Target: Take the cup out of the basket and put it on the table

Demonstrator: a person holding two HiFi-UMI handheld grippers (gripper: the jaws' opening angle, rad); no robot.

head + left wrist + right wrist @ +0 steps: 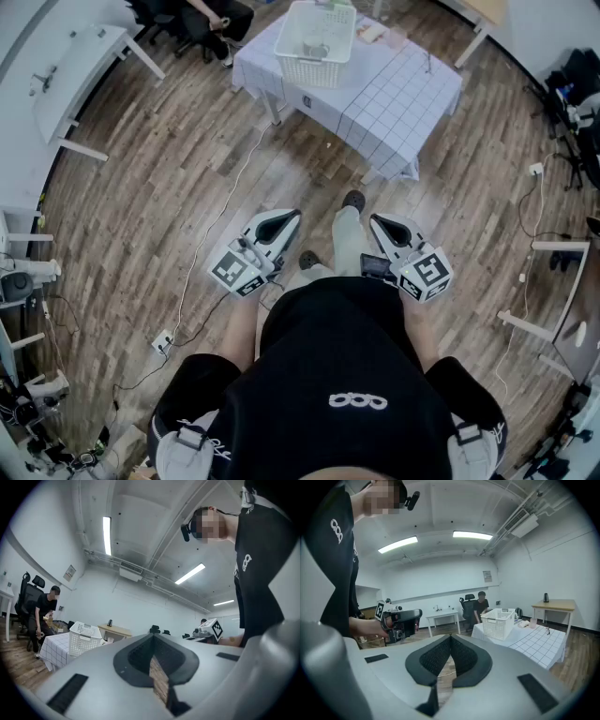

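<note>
- L claw (292,217) (152,639): jaws pressed together at tips, nothing between, touching nothing.
- R claw (375,221) (450,639): jaws pressed together too, empty, touching nothing.
- Both held low in front of the person's body, side by side, floor (169,169) below.
- Cup (317,48) sits inside basket (309,73), at 12 o'clock from claws in head view, well apart from them.
- Basket stands on table (398,103), toward its 10 o'clock end.
- R gripper view: basket (497,623) at 2 o'clock of jaws, L claw at 9.
- L gripper view: basket (84,639) at 9 o'clock.
</note>
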